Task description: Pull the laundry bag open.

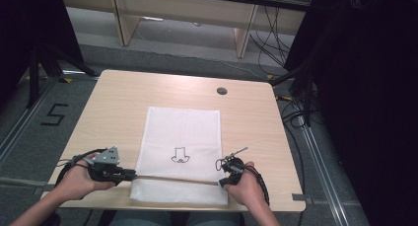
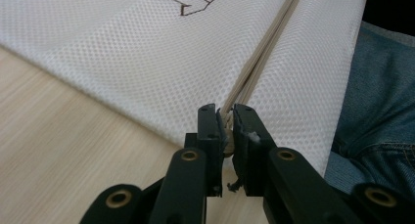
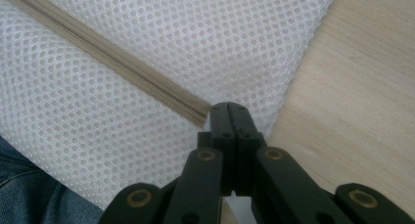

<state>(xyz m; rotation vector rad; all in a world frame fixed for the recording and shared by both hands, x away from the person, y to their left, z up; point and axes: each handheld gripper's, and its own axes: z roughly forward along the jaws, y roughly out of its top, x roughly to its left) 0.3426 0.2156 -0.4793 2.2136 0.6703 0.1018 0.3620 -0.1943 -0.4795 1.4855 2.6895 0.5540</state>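
A white mesh bag lies flat on the wooden table, with a small line drawing on it. A beige zipper runs across its near end. My left gripper is at the zipper's left end. In the left gripper view it is shut on the zipper pull, and the zipper stretches away from the jaws. My right gripper is at the zipper's right end. In the right gripper view it is shut on the bag's mesh where the zipper stops.
The bag's near edge hangs slightly over the table's front edge, above the person's jeans. A round cable hole sits at the far right of the tabletop. Bare wood lies on both sides of the bag. Cables trail on the floor at the right.
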